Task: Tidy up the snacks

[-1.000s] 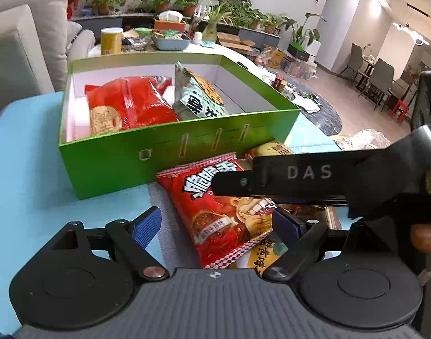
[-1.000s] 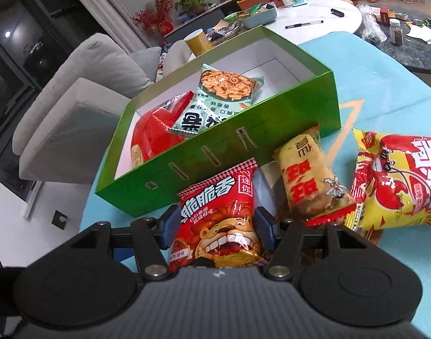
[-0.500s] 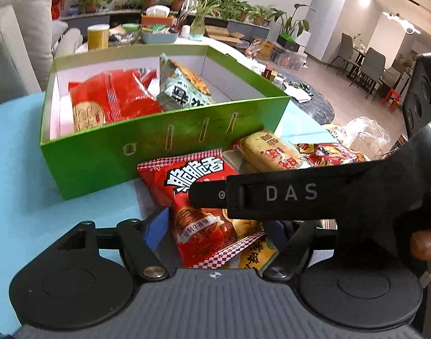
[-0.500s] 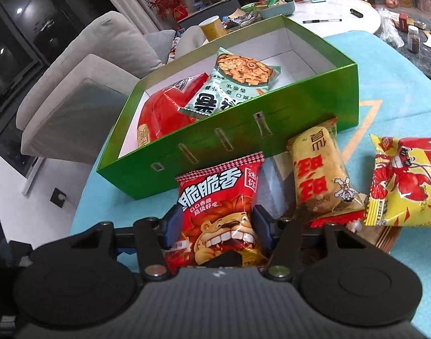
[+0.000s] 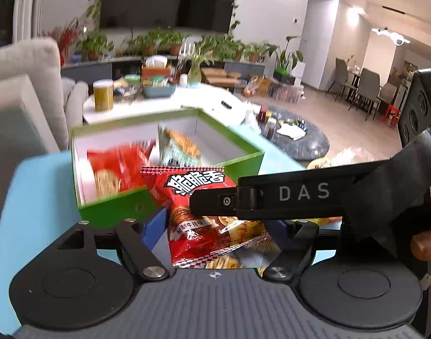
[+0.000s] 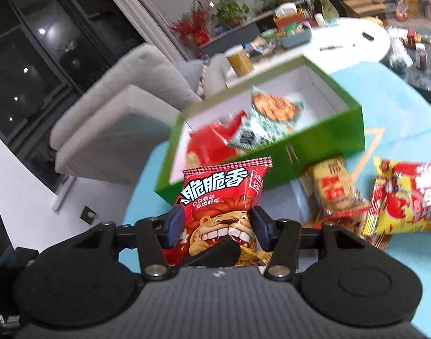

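My left gripper (image 5: 218, 226) is shut on a red snack bag with a steak picture (image 5: 198, 200), held up in front of the green box (image 5: 116, 206). My right gripper (image 6: 218, 227) is shut on a red snack bag with a lion face (image 6: 221, 200), lifted off the blue table. The green box (image 6: 314, 141) holds a red bag (image 6: 207, 144) and a pale green cracker bag (image 6: 271, 113). The right gripper's black body crosses the left wrist view (image 5: 300, 195).
On the blue table (image 6: 398, 118) to the right of the box lie a tan and red snack pack (image 6: 336, 189) and a yellow and red crayfish bag (image 6: 407, 195). A grey sofa (image 6: 125, 113) stands left. A white round table (image 5: 159, 104) with clutter stands behind the box.
Both grippers have closed on their red bags and lifted them off the table, rising toward the green box. The view is blurred from the motion.
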Motion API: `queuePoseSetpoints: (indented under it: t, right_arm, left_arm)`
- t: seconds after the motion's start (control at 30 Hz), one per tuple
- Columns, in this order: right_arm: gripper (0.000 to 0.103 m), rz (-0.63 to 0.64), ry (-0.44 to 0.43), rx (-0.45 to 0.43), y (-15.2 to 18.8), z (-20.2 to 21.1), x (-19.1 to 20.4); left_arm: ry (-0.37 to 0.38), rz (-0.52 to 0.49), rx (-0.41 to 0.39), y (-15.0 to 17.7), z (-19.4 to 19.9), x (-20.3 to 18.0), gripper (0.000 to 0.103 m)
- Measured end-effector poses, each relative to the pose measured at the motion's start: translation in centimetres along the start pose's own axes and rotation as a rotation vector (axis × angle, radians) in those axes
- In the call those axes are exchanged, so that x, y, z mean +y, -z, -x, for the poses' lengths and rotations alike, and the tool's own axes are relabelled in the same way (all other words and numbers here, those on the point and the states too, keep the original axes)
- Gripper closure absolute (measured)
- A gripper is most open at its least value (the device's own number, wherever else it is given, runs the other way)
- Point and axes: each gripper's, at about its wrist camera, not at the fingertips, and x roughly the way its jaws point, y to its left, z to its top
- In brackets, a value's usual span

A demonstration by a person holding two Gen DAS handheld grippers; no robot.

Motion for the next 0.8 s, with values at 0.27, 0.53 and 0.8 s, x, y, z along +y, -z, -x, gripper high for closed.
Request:
queuePoseSetpoints:
  t: [0.27, 0.53, 0.8]
  right_arm:
    - [0.05, 0.01, -0.034, -0.086, -2.9, 2.5, -0.2]
    - [0.05, -0.006, -0.062, -0.133, -5.2, 2.6, -1.8]
    - [0.05, -0.033, -0.084, -0.122, -7.0, 1.0, -3.7]
  left_arm:
    - [-0.005, -0.068, -0.059, -3.7, 0.1, -1.9, 0.03]
    - [-0.018, -0.102, -0.074, -5.9, -1.5, -3.0, 0.029]
    - [-0.033, -0.115, -0.056, -7.1, -4.2, -3.1, 0.029]
